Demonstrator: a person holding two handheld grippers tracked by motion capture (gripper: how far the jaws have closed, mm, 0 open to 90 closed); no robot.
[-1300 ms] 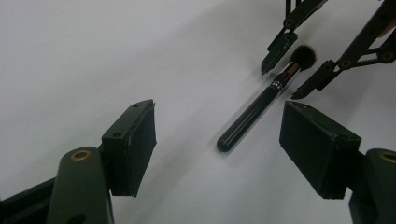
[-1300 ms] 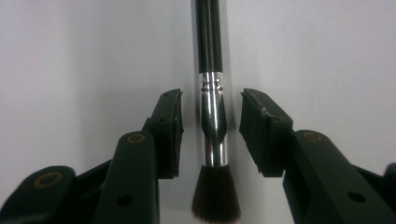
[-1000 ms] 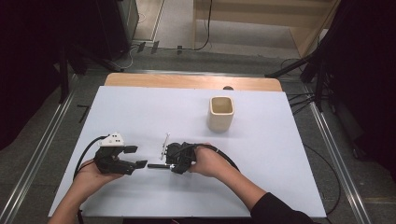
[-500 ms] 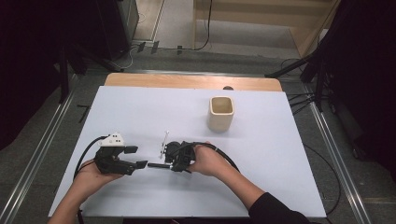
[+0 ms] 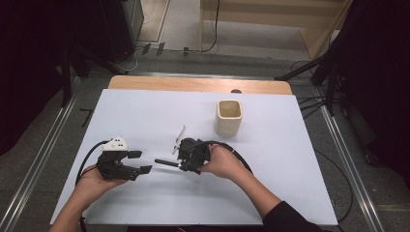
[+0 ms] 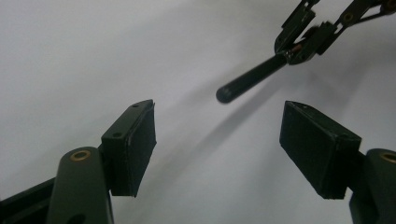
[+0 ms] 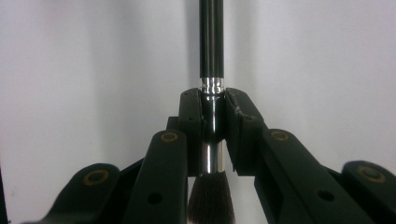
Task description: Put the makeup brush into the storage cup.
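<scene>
A brush with a black handle (image 7: pixel 211 37), a silver ferrule and dark bristles (image 7: pixel 210 198) is clamped at the ferrule by my right gripper (image 7: pixel 213 119). In the high view the right gripper (image 5: pixel 180 163) lies low over the white table, and the brush handle (image 5: pixel 166 163) sticks out to the left. Facing it from the left is my left gripper (image 5: pixel 141 162), open and holding nothing. In the left gripper view the handle's rounded end (image 6: pixel 243 85) hangs just beyond the left gripper (image 6: pixel 224 135), a little apart from both pads.
A cream square cup (image 5: pixel 228 117) stands upright on the white table top (image 5: pixel 145 116), behind and to the right of the right hand. Black cables trail from both grippers. A wooden strip (image 5: pixel 193 85) runs along the table's far edge.
</scene>
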